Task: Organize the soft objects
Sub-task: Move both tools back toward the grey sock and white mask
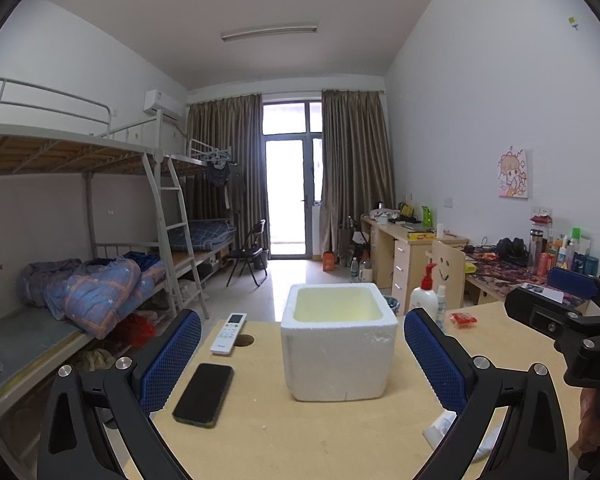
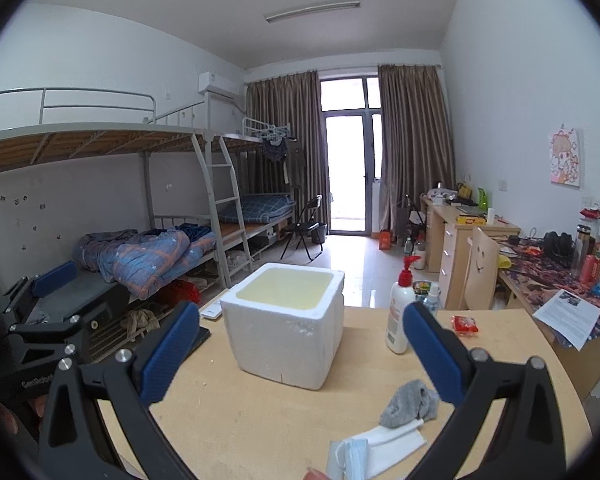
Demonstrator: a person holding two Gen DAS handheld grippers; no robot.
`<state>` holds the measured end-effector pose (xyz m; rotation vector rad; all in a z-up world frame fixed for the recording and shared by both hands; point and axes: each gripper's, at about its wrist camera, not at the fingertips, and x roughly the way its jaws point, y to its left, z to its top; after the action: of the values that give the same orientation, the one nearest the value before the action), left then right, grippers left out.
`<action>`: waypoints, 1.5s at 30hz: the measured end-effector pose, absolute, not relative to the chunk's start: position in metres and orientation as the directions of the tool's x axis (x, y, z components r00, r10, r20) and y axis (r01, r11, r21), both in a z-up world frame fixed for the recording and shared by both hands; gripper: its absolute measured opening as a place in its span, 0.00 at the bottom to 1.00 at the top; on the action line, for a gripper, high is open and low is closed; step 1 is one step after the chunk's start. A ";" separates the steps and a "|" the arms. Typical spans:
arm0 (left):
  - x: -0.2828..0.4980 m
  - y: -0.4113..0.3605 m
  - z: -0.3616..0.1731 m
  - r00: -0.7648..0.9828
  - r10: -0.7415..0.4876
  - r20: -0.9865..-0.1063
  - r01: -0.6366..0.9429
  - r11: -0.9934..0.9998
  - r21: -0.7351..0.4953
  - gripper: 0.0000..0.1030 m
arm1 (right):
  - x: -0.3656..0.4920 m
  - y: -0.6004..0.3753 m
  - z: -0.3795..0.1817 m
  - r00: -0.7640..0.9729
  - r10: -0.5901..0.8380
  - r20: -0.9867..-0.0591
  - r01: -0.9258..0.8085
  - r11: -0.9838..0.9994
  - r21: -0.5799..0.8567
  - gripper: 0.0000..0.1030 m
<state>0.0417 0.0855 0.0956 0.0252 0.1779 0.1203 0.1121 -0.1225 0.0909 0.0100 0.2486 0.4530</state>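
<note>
left claw (image 1: pixel 302 354) | right claw (image 2: pixel 302 346) | black frames, blue textured pads, silver screws, lettering possibly "GenRobot"

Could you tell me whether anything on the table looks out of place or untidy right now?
Yes: a crumpled grey sock and face masks lie loose near the table's front edge, outside the empty foam box. The box shows a small crack at its bottom edge. Nothing looks spilled.

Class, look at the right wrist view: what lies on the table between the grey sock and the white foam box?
Nothing: between the grey sock and the foam box the right wrist view shows only bare table.
</note>
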 end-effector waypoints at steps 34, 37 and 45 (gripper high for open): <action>0.020 0.084 0.000 0.984 0.071 -0.164 -0.084 0.994 -0.071 0.99 | 0.080 -0.155 -0.004 0.892 0.377 -0.251 -0.373 0.926 0.064 1.00; 0.022 0.084 -0.009 0.982 0.076 -0.171 -0.088 0.994 -0.065 0.99 | 0.080 -0.155 -0.011 0.895 0.362 -0.261 -0.361 0.931 0.053 1.00; 0.021 0.074 -0.027 0.983 0.068 -0.168 -0.074 0.997 -0.034 0.99 | 0.079 -0.166 -0.026 0.896 0.356 -0.264 -0.353 0.934 0.063 1.00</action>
<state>0.0214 0.0743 -0.0272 -0.0398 0.1678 0.0716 0.0794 -0.1663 -0.0260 0.0138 0.2763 0.3673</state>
